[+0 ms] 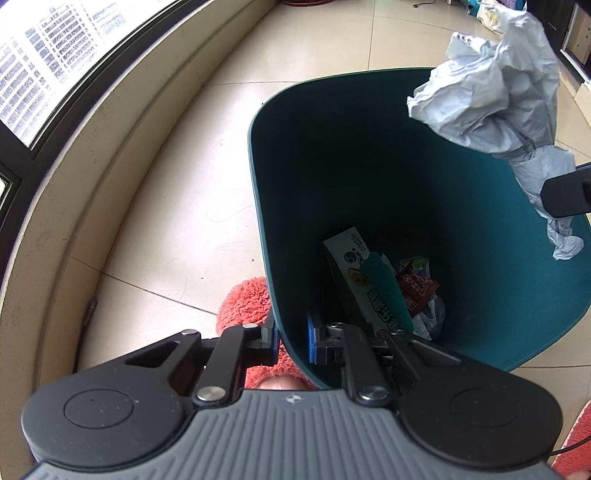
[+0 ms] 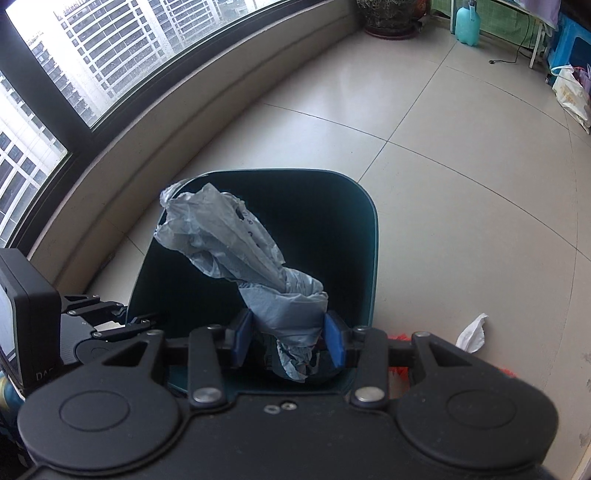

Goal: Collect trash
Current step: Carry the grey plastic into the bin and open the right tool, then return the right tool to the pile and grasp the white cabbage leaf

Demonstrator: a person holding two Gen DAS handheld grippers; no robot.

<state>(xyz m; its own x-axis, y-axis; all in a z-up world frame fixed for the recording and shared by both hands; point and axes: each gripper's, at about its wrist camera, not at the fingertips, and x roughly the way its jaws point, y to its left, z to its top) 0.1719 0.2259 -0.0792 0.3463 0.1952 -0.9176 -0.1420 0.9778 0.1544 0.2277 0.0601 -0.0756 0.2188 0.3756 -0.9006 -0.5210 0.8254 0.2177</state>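
A dark teal trash bin [image 1: 461, 258] stands on the tiled floor; it also shows in the right wrist view [image 2: 365, 229]. My left gripper [image 1: 293, 341] is shut on the bin's near rim, one pad outside and one inside. Inside the bin lie a snack box [image 1: 354, 266] and a red wrapper [image 1: 417, 288]. My right gripper [image 2: 290, 336] is shut on a crumpled grey plastic bag [image 2: 236, 243] and holds it above the bin's opening. The bag also shows in the left wrist view [image 1: 495, 99], with a right gripper finger [image 1: 565, 199] at the right edge.
A white crumpled tissue [image 2: 472, 332] lies on the floor right of the bin. A red fluffy slipper [image 1: 243, 306] is beside the bin. A curved window sill [image 2: 177, 122] runs on the left. A plant pot [image 2: 388, 18], a teal bottle [image 2: 467, 24] and bags [image 2: 569, 92] stand far off.
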